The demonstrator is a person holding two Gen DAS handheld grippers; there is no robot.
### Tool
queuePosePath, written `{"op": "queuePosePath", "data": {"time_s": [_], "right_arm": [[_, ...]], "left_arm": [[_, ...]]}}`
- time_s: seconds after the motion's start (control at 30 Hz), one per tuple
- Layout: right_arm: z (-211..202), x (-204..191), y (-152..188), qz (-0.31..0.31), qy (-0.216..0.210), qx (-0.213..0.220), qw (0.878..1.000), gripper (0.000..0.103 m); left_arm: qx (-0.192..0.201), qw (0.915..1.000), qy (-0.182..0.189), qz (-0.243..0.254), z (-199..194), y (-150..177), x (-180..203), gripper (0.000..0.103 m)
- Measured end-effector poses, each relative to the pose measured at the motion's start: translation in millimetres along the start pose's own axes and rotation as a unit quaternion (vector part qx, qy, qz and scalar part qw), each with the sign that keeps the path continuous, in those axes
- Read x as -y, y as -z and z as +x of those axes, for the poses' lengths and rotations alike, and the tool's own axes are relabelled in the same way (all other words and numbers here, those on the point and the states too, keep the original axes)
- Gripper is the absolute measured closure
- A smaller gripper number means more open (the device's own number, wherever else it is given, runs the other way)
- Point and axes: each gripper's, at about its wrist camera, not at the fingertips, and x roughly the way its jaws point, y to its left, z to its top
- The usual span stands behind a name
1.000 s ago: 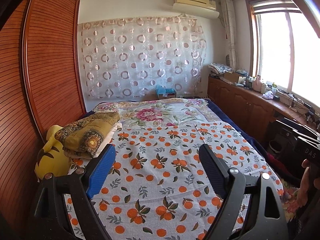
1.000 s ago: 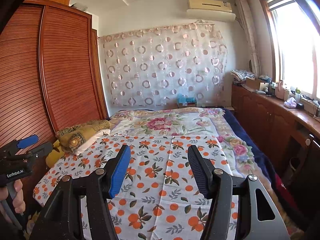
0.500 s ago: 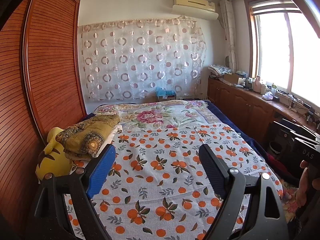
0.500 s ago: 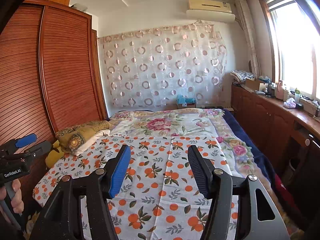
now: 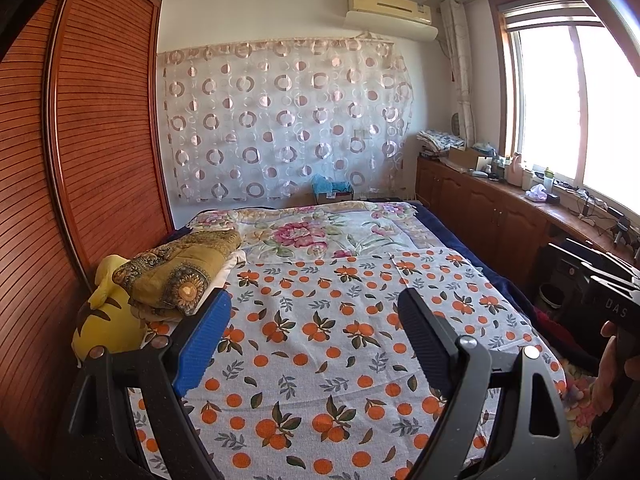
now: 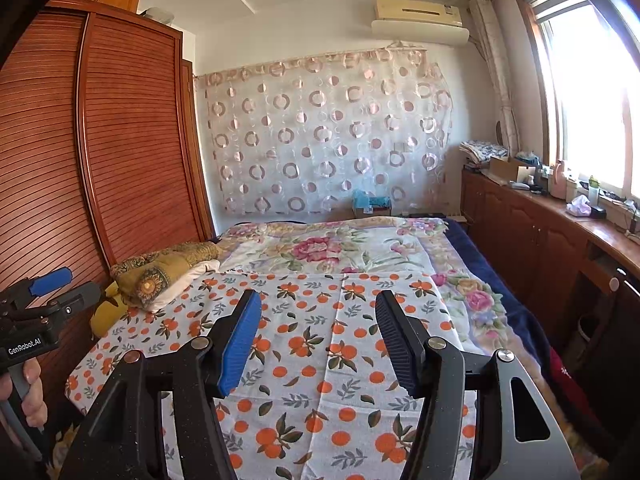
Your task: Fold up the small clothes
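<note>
Left gripper [image 5: 314, 308] is held with fingers spread wide, nothing between them; blue pad [image 5: 202, 346] on one finger, black ribbed pad on the other. Right gripper [image 6: 318, 308] is likewise held with fingers apart and nothing gripped. Both are raised above the near end of the bed, not touching fabric. Under both, an orange-print cloth [image 5: 320, 320] is spread flat over the near half of the bed; whether it is the small garment to be folded cannot be told. A floral bedspread [image 5: 328, 236] is seen beyond it, with a dark blue blanket edge [image 6: 492, 280] on the window side. A folded mustard patterned quilt [image 5: 176, 268] is laid at the bed's wardrobe side on something white, with a yellow plush toy [image 5: 104, 316] just beside it. The louvered wooden wardrobe [image 5: 100, 140], circle-print curtain [image 5: 280, 120], air conditioner [image 5: 390, 8] and cluttered wooden counter [image 6: 560, 216] under the window are seen around.
</note>
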Motion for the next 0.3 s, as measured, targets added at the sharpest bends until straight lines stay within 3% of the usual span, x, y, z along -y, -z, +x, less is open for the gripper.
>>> {"op": "queuePosePath", "data": {"time_s": [0.3], "right_arm": [[0.0,-0.2,0.1,-0.001,0.001,0.0,1.0,0.042]], "left_arm": [[0.0,1.0,0.0,0.0,0.1,0.5,-1.0,0.017]]}}
